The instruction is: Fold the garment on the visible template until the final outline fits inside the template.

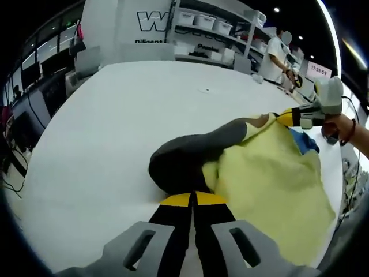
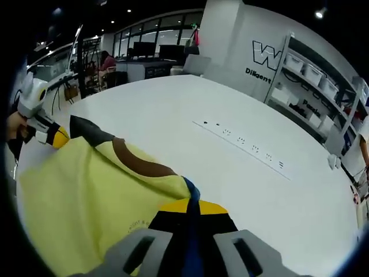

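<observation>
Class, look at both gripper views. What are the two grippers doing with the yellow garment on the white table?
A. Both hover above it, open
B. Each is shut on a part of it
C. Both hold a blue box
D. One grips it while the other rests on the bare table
B: the left gripper is closed on the garment at its dark sleeve, and the right gripper is closed on its edge.

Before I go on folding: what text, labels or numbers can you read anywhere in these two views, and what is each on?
"W", cut off, large letter on the white wall.
"Diligent", smaller line beneath it on that wall.
"17:28:59", roughly, on a small screen; digits blurred.
Curved small print on the yellow garment: too small to read.
Labels on the shelf bins: unreadable.
</observation>
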`<state>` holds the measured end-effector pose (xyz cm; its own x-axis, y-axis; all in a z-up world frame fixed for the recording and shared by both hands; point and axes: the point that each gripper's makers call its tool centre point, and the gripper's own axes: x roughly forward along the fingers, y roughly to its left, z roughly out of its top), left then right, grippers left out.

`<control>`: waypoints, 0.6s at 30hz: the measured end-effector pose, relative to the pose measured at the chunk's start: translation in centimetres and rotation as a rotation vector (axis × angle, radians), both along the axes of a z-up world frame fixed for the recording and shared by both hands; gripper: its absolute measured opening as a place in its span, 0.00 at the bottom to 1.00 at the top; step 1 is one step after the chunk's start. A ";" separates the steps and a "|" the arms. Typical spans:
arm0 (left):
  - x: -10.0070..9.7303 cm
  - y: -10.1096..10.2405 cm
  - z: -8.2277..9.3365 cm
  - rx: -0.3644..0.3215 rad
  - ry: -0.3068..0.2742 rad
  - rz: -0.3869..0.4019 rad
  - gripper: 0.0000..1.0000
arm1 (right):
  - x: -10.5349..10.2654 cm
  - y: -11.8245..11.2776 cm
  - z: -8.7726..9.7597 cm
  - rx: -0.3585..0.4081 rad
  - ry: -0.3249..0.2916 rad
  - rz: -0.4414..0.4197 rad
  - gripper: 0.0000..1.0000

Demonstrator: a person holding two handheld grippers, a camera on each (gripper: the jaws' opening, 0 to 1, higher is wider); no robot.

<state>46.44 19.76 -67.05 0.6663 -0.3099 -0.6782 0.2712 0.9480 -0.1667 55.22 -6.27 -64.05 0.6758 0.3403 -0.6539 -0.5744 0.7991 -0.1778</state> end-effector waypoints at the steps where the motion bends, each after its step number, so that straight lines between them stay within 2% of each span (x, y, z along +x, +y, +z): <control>1: 0.0 0.5 0.4 0.009 -0.009 0.011 0.03 | -0.1 0.0 0.0 -0.001 -0.001 0.001 0.00; 6: 0.2 0.9 0.7 -0.004 -0.017 0.038 0.06 | -0.1 0.0 0.0 0.006 0.006 -0.004 0.00; 12: 0.1 0.8 0.4 -0.010 -0.002 0.049 0.25 | -0.1 0.0 0.0 0.007 0.009 -0.003 0.00; 15: 0.2 1.1 0.2 0.000 0.000 0.056 0.27 | -0.1 0.0 0.0 0.006 0.010 0.001 0.00; 18: 0.7 1.0 0.1 -0.008 -0.004 0.053 0.24 | -0.2 -0.1 0.0 0.003 0.013 0.003 0.00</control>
<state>47.16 20.72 -66.92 0.6847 -0.2799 -0.6730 0.2217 0.9595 -0.1736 55.06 -6.34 -64.07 0.6667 0.3443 -0.6611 -0.5786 0.7982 -0.1678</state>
